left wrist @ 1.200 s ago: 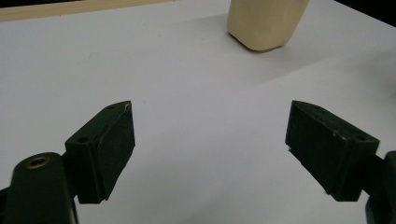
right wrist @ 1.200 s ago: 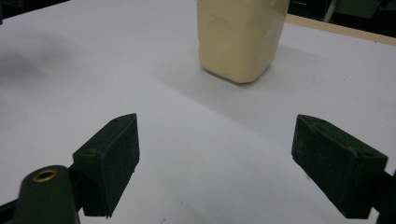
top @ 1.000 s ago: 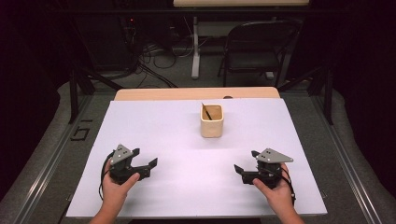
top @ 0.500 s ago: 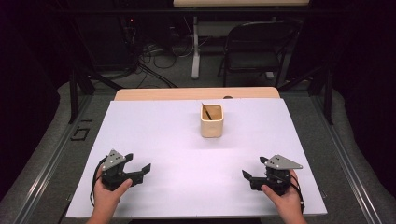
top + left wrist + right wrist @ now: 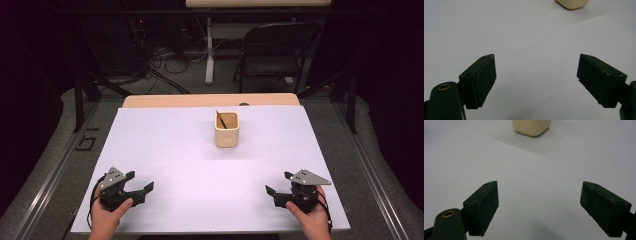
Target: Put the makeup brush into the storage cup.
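Cup (image 5: 227,131) sits well beyond both gaping hand-held grippers, apparently untouched.

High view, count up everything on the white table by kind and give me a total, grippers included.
Black grippers: 2, the left gripper and the right gripper, both open and empty
Cream square cup: 1
Thin dark stick leaning inside the cup: 1
Total: 4
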`<state>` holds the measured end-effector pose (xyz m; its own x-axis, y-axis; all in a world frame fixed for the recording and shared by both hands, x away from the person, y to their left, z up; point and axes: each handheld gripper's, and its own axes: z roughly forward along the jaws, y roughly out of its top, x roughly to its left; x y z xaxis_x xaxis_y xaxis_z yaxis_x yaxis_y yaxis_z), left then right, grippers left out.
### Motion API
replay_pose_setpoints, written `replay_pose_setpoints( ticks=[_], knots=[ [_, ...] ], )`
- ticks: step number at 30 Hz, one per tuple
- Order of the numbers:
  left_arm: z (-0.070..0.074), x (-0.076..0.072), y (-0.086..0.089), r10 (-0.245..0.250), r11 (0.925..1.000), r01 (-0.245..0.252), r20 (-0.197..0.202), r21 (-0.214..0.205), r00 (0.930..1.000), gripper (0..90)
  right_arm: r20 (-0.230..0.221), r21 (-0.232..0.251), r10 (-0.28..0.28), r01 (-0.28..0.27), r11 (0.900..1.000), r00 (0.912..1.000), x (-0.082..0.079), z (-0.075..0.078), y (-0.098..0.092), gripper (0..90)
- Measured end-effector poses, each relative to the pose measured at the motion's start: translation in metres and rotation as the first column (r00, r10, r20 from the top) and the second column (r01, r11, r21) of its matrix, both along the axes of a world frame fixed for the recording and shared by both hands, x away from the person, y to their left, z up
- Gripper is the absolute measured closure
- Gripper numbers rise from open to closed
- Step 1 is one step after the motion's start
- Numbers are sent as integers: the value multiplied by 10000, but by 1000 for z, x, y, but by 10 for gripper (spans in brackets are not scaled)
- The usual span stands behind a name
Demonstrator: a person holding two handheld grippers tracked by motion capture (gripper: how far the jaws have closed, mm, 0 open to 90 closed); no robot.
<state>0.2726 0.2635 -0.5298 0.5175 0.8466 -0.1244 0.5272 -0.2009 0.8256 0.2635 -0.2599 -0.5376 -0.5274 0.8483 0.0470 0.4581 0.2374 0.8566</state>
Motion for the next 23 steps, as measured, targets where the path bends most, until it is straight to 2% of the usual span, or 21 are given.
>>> replay_pose_setpoints(
  ticks=[9, 23],
  knots=[
    [-1, 0, 0, 64, 9999, -64, -6, -94, 10000, 161, -127, -247, 169, -173, 9995, 9998, -1, -2, 1, 149],
    [-3, 1, -1, 53, 10000, -53, -115, 7, 9999, 161, -328, -153, 59, -64, 9999, 9994, 0, -6, -1, 149]
  ],
)
